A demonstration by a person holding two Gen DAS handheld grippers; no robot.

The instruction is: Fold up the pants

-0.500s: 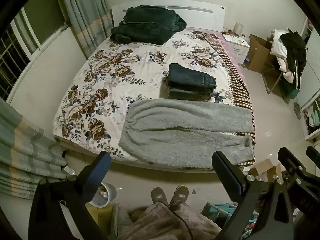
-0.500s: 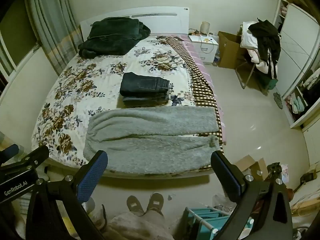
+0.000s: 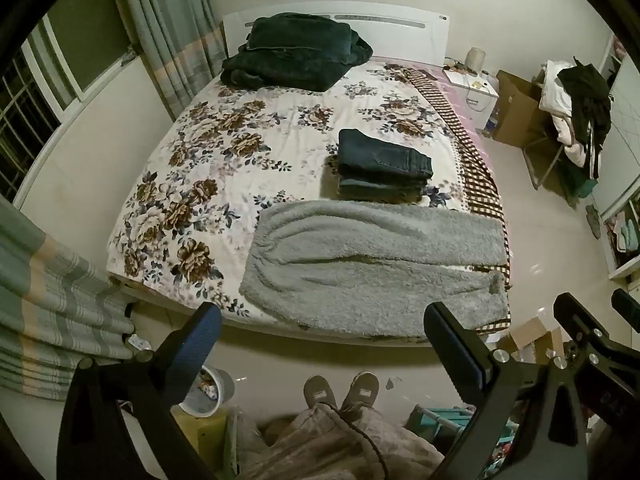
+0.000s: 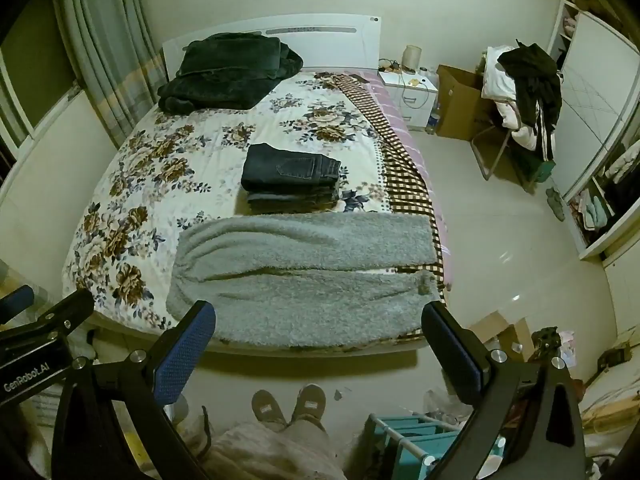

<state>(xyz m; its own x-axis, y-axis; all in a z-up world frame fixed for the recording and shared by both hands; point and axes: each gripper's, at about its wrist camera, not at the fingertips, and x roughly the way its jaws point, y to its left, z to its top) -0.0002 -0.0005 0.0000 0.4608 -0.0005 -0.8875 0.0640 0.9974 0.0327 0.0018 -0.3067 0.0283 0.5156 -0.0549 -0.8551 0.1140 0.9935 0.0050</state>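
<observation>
Grey fleece pants [image 3: 372,264] lie spread flat across the near end of the bed, waist at the left, both legs running right; they also show in the right wrist view [image 4: 304,268]. My left gripper [image 3: 320,344] is open and empty, held high above the floor in front of the bed's near edge. My right gripper [image 4: 318,344] is open and empty at about the same height, beside the left one. Neither touches the pants.
A stack of folded jeans [image 3: 382,170] sits on the floral bedspread [image 3: 208,168] just behind the pants. A dark green blanket [image 3: 296,52] lies at the headboard. The person's slippered feet [image 3: 340,392] stand before the bed. A cluttered chair [image 4: 520,92] and boxes are at the right.
Both grippers have shifted very slightly; the view of the bed is nearly the same. The pants have not moved.
</observation>
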